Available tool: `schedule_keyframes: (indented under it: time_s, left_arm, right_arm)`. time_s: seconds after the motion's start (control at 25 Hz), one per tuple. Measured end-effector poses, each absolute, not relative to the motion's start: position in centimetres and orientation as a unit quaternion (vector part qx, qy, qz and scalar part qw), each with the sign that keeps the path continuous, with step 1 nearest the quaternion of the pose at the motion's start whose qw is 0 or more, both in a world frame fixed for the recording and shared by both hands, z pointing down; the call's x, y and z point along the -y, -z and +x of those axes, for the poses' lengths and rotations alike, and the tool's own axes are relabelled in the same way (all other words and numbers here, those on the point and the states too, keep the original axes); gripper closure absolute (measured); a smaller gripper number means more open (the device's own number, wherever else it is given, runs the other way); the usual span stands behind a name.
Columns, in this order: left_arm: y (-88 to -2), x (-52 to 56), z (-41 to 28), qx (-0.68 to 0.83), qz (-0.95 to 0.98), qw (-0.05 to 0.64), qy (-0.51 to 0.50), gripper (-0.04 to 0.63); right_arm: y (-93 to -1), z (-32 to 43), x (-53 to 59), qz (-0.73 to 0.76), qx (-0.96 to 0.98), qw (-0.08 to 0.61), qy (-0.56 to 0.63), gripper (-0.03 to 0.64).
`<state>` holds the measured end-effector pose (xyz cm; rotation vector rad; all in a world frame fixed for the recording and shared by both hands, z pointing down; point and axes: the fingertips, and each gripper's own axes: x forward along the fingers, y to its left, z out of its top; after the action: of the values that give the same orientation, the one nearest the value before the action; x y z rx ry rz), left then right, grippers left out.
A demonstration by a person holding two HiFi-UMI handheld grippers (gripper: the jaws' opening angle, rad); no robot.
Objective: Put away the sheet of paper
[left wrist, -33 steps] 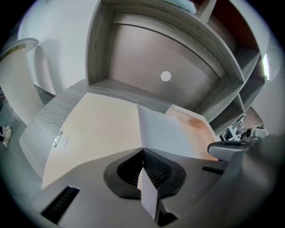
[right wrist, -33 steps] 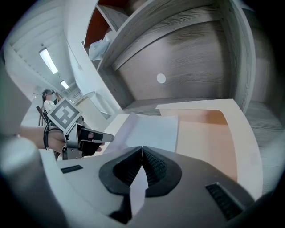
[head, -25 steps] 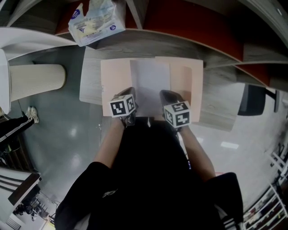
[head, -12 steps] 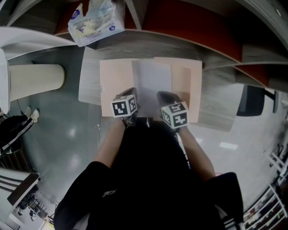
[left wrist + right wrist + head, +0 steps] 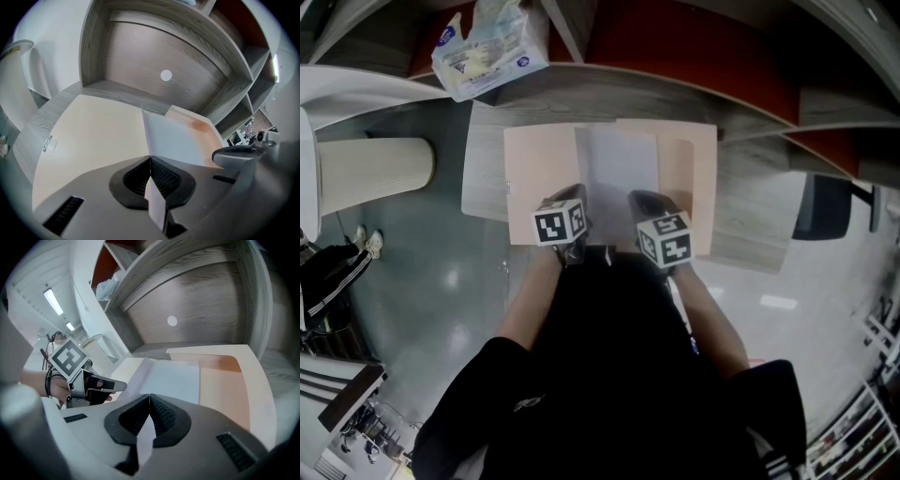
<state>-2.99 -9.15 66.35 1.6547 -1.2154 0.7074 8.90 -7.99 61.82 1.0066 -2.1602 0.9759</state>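
Pinching near edge of white sheet of paper (image 5: pixel 619 178) with left claw (image 5: pixel 150 160), clamped right down on it, with strip of paper poking out behind the grip. Same with right claw (image 5: pixel 149 398), squeezed tight on that same edge, just beside the left. Holding sheet over middle of open peach folder (image 5: pixel 539 178), spread flat on grey wood bench (image 5: pixel 483 183) below shelf recess. Crinkled plastic bag (image 5: pixel 487 47) up on ledge above, well apart, far left.
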Motion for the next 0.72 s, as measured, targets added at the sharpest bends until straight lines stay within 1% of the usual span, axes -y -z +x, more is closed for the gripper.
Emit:
schedule_keyframes:
  time_s: [0.72]
  left_arm:
    - [-66.6,9.2,-0.6,0.478,0.684,0.468,-0.292,0.551]
  right_arm:
    - [-61.7,10.6,7.9,0.387,0.799,0.279,-0.366,0.598]
